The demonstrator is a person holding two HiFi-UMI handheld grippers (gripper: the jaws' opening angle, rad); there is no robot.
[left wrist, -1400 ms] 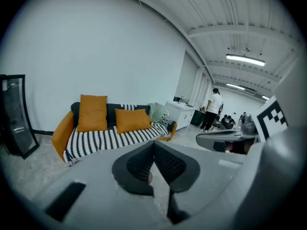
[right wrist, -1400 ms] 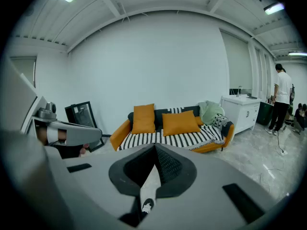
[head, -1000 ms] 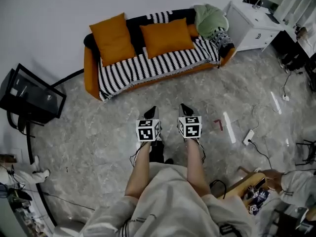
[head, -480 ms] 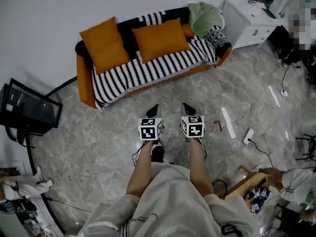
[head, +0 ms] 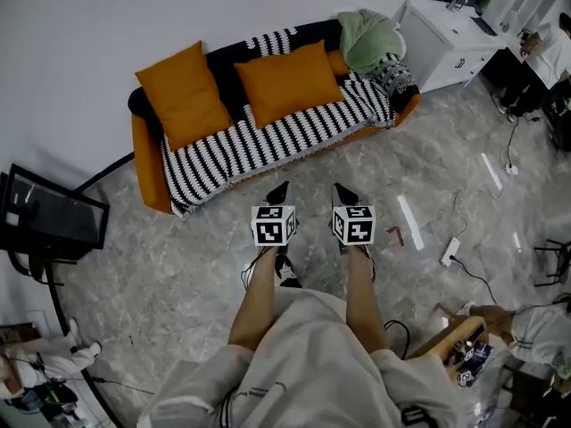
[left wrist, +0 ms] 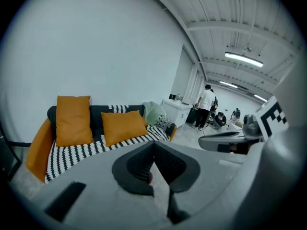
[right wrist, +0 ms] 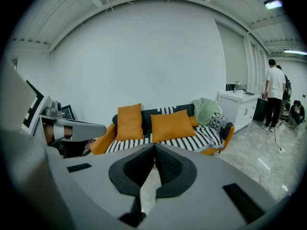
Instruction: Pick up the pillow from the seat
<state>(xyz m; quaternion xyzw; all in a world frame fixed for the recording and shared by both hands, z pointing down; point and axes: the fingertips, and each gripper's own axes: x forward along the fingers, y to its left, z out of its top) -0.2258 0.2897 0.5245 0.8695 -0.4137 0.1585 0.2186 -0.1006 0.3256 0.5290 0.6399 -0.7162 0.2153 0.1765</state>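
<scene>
Two orange pillows lean on the back of an orange sofa covered by a black-and-white striped throw: one at the left, a wider one at the middle. Both show in the left gripper view and in the right gripper view. My left gripper and right gripper are held side by side over the floor, short of the sofa's front edge. Each is shut with nothing between its jaws, as also seen on the left gripper and the right gripper.
A green blanket is heaped at the sofa's right end, next to a white cabinet. A black framed screen on a stand is at the left. A power strip and cables lie on the floor at the right. A person stands beyond the cabinet.
The person has stepped a little closer to the sofa, and both grippers have moved forward with them. Both stayed shut and empty.
</scene>
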